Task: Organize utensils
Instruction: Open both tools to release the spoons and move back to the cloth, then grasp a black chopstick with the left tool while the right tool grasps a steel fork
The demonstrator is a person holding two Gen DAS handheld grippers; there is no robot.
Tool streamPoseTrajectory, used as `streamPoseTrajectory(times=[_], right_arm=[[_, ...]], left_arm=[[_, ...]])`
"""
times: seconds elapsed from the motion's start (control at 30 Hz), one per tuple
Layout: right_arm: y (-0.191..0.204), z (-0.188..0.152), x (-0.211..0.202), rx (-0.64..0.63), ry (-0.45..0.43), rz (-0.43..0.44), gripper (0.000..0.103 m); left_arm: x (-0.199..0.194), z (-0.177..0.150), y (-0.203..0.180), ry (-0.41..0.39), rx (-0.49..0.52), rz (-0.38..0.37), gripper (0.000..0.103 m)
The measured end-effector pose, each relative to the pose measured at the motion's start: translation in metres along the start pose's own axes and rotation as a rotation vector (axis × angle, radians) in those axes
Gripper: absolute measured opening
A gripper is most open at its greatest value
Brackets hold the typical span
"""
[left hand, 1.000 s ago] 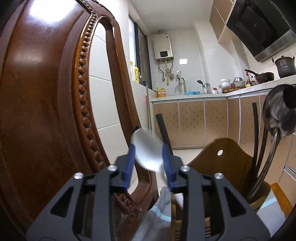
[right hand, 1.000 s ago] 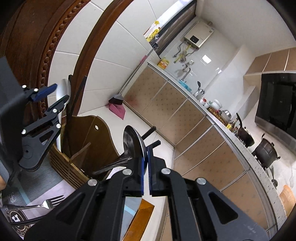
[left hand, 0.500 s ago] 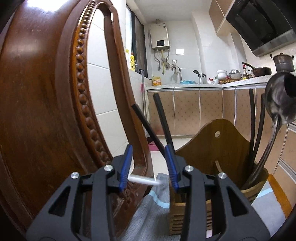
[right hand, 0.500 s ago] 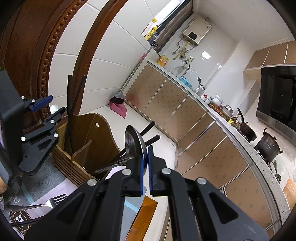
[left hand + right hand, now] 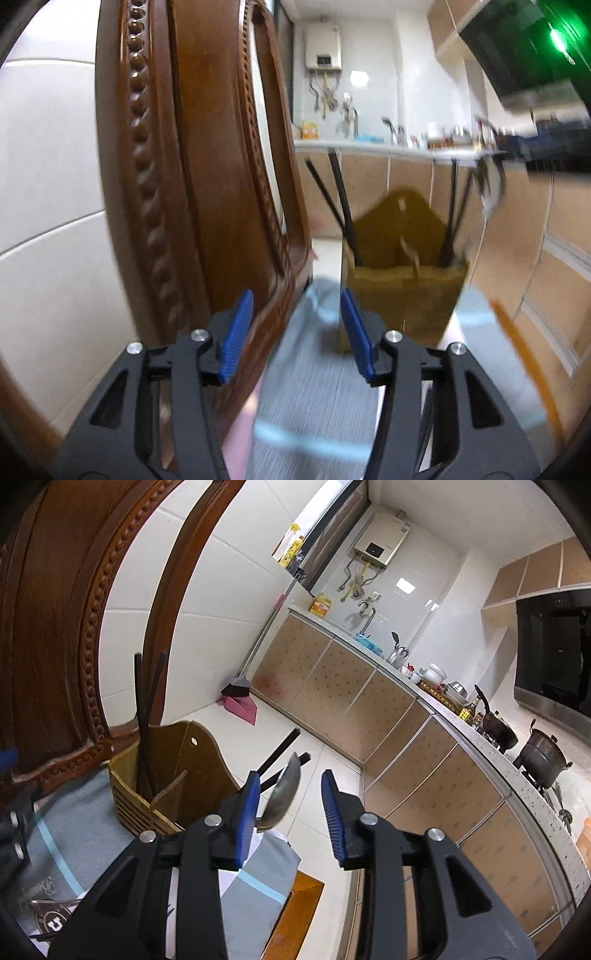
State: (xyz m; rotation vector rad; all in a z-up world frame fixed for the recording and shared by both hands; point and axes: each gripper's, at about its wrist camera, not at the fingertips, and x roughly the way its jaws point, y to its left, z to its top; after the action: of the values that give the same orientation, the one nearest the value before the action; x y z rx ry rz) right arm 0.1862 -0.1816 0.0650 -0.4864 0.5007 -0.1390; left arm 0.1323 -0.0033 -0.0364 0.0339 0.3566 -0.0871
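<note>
A wooden utensil holder (image 5: 184, 760) stands on a grey cloth (image 5: 74, 849). Black chopsticks (image 5: 142, 716) rise from its left part. A metal spoon (image 5: 284, 794) leans out of its right part beside more black chopsticks (image 5: 280, 749). My right gripper (image 5: 289, 779) is opening around the spoon's bowl; the bowl lies close to the left pad, and the right pad stands clear of it. The left wrist view is blurred: my left gripper (image 5: 295, 299) is opening and empty, set back from the holder (image 5: 402, 258). A fork (image 5: 55, 904) lies on the cloth.
A carved wooden chair back (image 5: 184, 184) rises close on the left of the holder. The wooden table edge (image 5: 295, 904) runs just right of the cloth. Kitchen cabinets (image 5: 351, 701) and a counter with pots lie beyond.
The left gripper no longer has the pale spoon between its jaws; it has widened and drawn back from the holder. The right gripper's jaws have parted from the metal spoon's bowl.
</note>
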Motion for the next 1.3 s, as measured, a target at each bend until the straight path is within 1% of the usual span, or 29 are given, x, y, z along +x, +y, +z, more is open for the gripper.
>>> streamPoseTrajectory(times=[0.13, 0.27, 0.33, 0.37, 0.43, 0.5, 0.57, 0.6, 0.67, 0.7, 0.73, 0.83, 0.9, 0.93, 1.07, 1.13, 1.17, 1.2, 1.23, 1.3], right_arm=[[-0.017, -0.001, -0.031, 0.079, -0.043, 0.013, 0.046], [-0.034, -0.003, -0.058, 0.145, -0.063, 0.041, 0.047], [-0.042, -0.008, -0.068, 0.179, -0.061, 0.063, 0.047], [-0.045, -0.012, -0.073, 0.198, -0.055, 0.075, 0.047], [-0.051, -0.03, -0.078, 0.261, -0.007, 0.126, 0.047], [-0.049, -0.055, -0.064, 0.34, 0.096, 0.244, 0.047], [-0.033, -0.087, -0.029, 0.415, 0.248, 0.361, 0.04], [-0.026, -0.099, -0.015, 0.44, 0.297, 0.396, 0.037], [-0.011, -0.123, 0.018, 0.48, 0.392, 0.472, 0.037], [-0.003, -0.136, 0.037, 0.502, 0.437, 0.494, 0.037], [0.003, -0.146, 0.051, 0.515, 0.464, 0.512, 0.037], [0.014, -0.165, 0.079, 0.561, 0.502, 0.621, 0.037], [0.023, -0.172, 0.09, 0.565, 0.514, 0.69, 0.037], [0.026, -0.174, 0.094, 0.559, 0.512, 0.705, 0.037], [0.032, -0.183, 0.113, 0.611, 0.514, 0.826, 0.037], [0.034, -0.188, 0.121, 0.635, 0.531, 0.862, 0.037], [0.035, -0.189, 0.122, 0.646, 0.536, 0.881, 0.033], [0.036, -0.192, 0.124, 0.669, 0.537, 0.915, 0.015], [0.034, -0.193, 0.125, 0.679, 0.542, 0.92, 0.006], [0.031, -0.198, 0.126, 0.705, 0.543, 0.924, 0.006]], left_arm=[[-0.003, -0.015, -0.005, 0.091, 0.069, -0.021, 0.052], [0.001, -0.03, -0.004, 0.162, 0.072, -0.034, 0.052], [0.002, -0.033, -0.007, 0.184, 0.087, -0.042, 0.052], [0.002, -0.034, -0.009, 0.195, 0.103, -0.049, 0.052], [0.004, -0.036, -0.013, 0.225, 0.141, -0.064, 0.051], [0.007, -0.037, -0.018, 0.272, 0.165, -0.103, 0.048], [0.011, -0.038, -0.021, 0.321, 0.178, -0.144, 0.038], [0.013, -0.038, -0.023, 0.337, 0.18, -0.16, 0.037], [0.018, -0.039, -0.029, 0.377, 0.189, -0.189, 0.037], [0.021, -0.039, -0.032, 0.397, 0.197, -0.2, 0.037], [0.022, -0.04, -0.034, 0.413, 0.204, -0.205, 0.037], [0.028, -0.041, -0.042, 0.447, 0.233, -0.214, 0.037], [0.033, -0.042, -0.046, 0.457, 0.245, -0.216, 0.037], [0.035, -0.043, -0.048, 0.492, 0.244, -0.21, 0.037], [0.05, -0.043, -0.053, 0.531, 0.224, -0.241, 0.037], [0.059, -0.043, -0.058, 0.554, 0.222, -0.25, 0.037], [0.063, -0.043, -0.06, 0.563, 0.221, -0.254, 0.037], [0.067, -0.042, -0.063, 0.573, 0.218, -0.261, 0.037], [0.07, -0.041, -0.066, 0.579, 0.214, -0.268, 0.037], [0.078, -0.038, -0.073, 0.596, 0.212, -0.274, 0.037]])
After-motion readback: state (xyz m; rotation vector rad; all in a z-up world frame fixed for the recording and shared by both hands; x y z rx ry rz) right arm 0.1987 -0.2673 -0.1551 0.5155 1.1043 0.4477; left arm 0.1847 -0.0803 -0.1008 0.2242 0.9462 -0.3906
